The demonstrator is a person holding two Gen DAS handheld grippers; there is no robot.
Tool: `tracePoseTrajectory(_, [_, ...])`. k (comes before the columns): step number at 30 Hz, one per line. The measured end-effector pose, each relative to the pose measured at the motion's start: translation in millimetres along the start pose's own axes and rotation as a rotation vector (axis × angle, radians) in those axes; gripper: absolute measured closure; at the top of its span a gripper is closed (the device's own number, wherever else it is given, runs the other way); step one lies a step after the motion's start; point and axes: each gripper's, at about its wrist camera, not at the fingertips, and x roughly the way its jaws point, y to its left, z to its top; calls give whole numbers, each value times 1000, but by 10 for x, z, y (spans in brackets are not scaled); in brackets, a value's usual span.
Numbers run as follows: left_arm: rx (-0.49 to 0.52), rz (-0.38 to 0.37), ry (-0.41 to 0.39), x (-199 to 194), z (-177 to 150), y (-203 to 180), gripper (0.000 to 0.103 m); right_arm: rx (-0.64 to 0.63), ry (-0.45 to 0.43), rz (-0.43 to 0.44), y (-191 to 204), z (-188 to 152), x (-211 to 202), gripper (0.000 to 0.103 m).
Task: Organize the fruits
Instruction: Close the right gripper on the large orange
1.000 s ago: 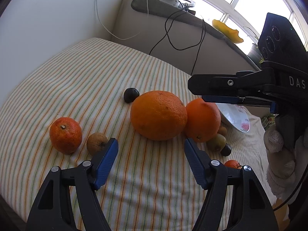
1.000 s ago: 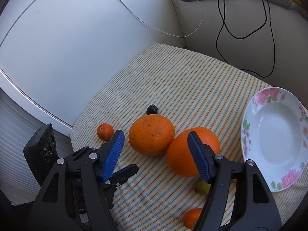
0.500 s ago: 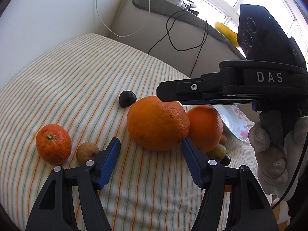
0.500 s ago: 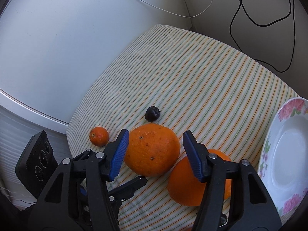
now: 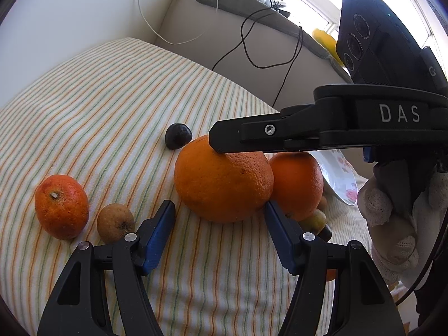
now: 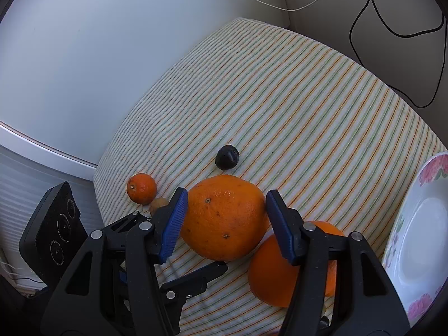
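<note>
A striped cloth (image 6: 280, 89) covers the worktop, with fruit scattered across it. In the right wrist view, the right tongs (image 6: 224, 218) are spread wide on either side of the large orange (image 6: 224, 218); its blue pads (image 6: 173, 224) sit just beside the fruit's left and right flanks, and it is not clear whether they touch it. A second orange (image 6: 268, 274) lies near and to the right, touching the large one, partly hidden behind the right finger. A flowered plate (image 6: 420, 238) sits at the right edge. A small dark fruit (image 6: 227, 157) lies just beyond the large orange.

In the left wrist view, the left tongs (image 5: 219, 232) are also wide open and hold nothing, low over the cloth just in front of the large orange (image 5: 221, 187). To the left lie a small mandarin (image 5: 61, 206) and, touching or just beside it, a small brown fruit (image 5: 115, 222). The right tongs reach in from the right above the large orange, held by a gloved hand (image 5: 392, 224).
</note>
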Motion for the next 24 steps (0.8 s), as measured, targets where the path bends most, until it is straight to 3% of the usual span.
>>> tracePoseTrajectory(11, [13, 2, -20, 11, 40, -54, 38, -16, 13, -15, 54, 1, 54, 34])
tracePoseTrajectory(24, [24, 10, -51, -128, -8, -70, 38, 5, -20, 4, 38, -48, -23, 36])
